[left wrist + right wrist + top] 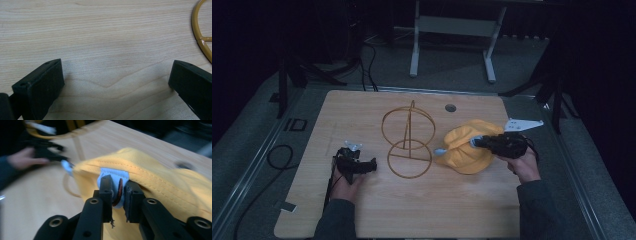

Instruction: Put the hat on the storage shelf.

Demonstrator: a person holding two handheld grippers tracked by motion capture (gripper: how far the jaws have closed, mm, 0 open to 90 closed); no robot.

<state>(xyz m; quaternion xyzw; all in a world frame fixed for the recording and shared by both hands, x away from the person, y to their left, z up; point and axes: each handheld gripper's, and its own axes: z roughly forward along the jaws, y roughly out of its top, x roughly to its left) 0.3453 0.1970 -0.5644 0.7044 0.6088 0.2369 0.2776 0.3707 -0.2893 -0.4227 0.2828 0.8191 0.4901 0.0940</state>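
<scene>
Yellow cap pinched by its strap, wire stand waiting beside it

The right tool point(476, 142) clamps narrow on the pale-blue strap tab at the edge of the yellow cap point(467, 150), which sits on the tabletop point(362, 210) just right of the gold wire stand point(408, 142); gripping the tab rather than the soft crown looks like a way to lift the cap without crushing it. The left tool point(373, 165) rests low on the tabletop left of the stand with its jaws wide and nothing between them, seemingly parked near the base ring to steady it if needed. The high view gives the layout: cap, stand and both hands in a row. The right gripper view shows the pinch itself point(117, 191), fabric folded between the pads, while the left gripper view shows bare wood and a curve of the stand's ring point(200, 37).
</scene>
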